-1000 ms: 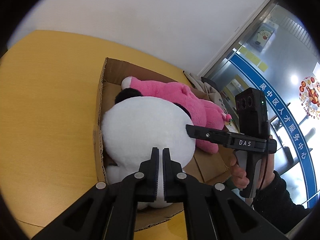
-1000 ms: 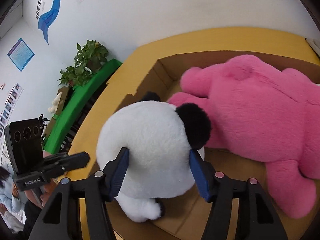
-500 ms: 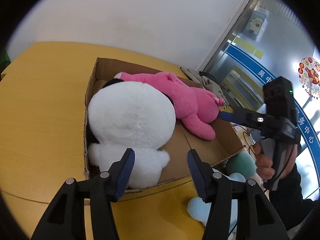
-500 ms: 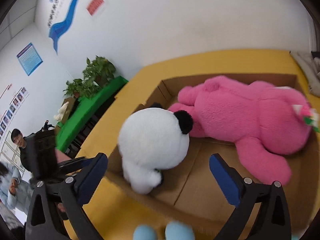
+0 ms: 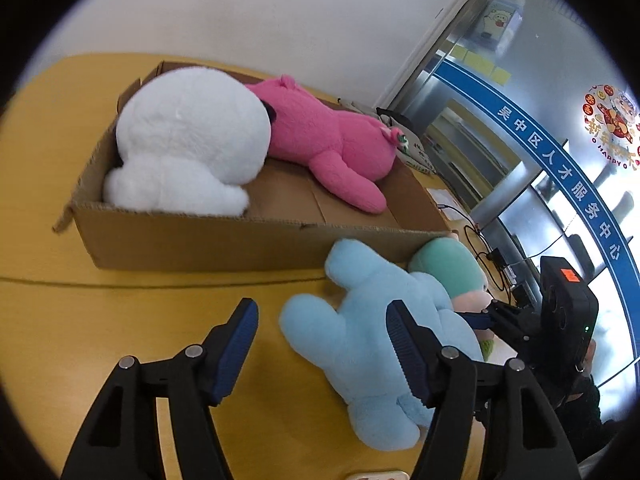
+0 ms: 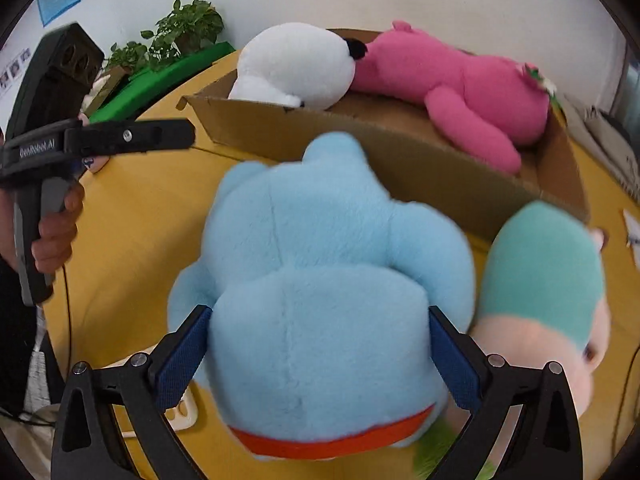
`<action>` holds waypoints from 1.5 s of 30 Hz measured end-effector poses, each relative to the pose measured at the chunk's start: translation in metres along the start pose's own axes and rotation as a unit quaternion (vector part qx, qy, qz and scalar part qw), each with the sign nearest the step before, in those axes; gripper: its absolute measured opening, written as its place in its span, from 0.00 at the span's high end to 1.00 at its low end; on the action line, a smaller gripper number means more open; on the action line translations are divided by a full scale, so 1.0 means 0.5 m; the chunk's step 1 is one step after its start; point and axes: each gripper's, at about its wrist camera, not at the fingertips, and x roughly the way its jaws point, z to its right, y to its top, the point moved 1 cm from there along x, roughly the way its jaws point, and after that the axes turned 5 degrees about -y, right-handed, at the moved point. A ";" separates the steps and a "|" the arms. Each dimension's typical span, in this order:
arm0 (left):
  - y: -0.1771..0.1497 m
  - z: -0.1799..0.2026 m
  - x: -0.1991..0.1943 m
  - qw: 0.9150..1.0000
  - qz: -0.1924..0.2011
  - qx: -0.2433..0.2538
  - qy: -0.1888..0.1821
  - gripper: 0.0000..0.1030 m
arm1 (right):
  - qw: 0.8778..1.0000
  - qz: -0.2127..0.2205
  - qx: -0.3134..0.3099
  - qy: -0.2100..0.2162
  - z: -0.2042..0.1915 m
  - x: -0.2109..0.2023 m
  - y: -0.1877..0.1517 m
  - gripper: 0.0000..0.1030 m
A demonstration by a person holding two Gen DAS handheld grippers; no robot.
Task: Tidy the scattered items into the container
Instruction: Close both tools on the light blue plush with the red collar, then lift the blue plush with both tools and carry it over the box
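A cardboard box [image 5: 224, 236] on the yellow table holds a white panda plush [image 5: 188, 140] and a pink plush [image 5: 328, 144]. A light blue plush [image 5: 372, 328] lies on the table in front of the box, with a teal-capped doll [image 5: 444, 268] beside it. My left gripper [image 5: 324, 344] is open, above the table next to the blue plush's legs. My right gripper [image 6: 320, 360] is open with its pads on either side of the blue plush [image 6: 320, 288]. The box [image 6: 400, 144], the panda [image 6: 296, 64], the pink plush [image 6: 452, 76] and the doll [image 6: 548, 272] show behind.
The yellow table [image 5: 60, 320] stretches left of the box. Cables and papers [image 5: 480, 240] lie at the right table edge. A green bench and potted plants [image 6: 176, 40] stand beyond the table. The left gripper's body [image 6: 80, 140] shows at left in the right wrist view.
Both grippers have let go of the panda, which now rests in the box, and pulled back. The left gripper opened. The right gripper moved down around the blue plush.
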 end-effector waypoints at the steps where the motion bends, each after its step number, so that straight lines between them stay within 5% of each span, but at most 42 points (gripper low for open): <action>1: -0.014 -0.002 0.005 1.000 -0.005 -0.013 -0.013 0.36 | 1.000 0.000 -0.002 -0.004 -0.003 -0.001 -0.005 0.00; 11: -0.089 -0.014 0.093 0.988 -0.067 -0.078 -0.118 0.36 | 1.000 0.003 -0.024 -0.013 -0.033 0.027 -0.046 0.00; 15: -0.089 -0.013 0.112 0.985 -0.066 -0.091 -0.134 0.35 | 1.000 0.015 -0.017 -0.008 -0.028 0.023 -0.053 0.02; 18: -0.087 -0.020 0.116 0.982 -0.068 -0.102 -0.144 0.44 | 1.000 0.026 -0.010 -0.002 -0.021 0.014 -0.057 0.06; 26: -0.065 0.021 0.073 0.989 -0.055 -0.050 -0.128 0.55 | 0.997 0.072 0.028 0.027 -0.027 -0.034 -0.063 0.15; 35: 0.067 0.142 -0.053 0.989 0.030 0.052 -0.133 0.55 | 0.982 0.190 -0.007 0.002 -0.043 -0.200 0.044 0.15; 45: 0.288 0.300 -0.187 0.969 0.118 0.184 -0.114 0.54 | 0.945 0.319 -0.028 -0.066 -0.043 -0.402 0.236 0.14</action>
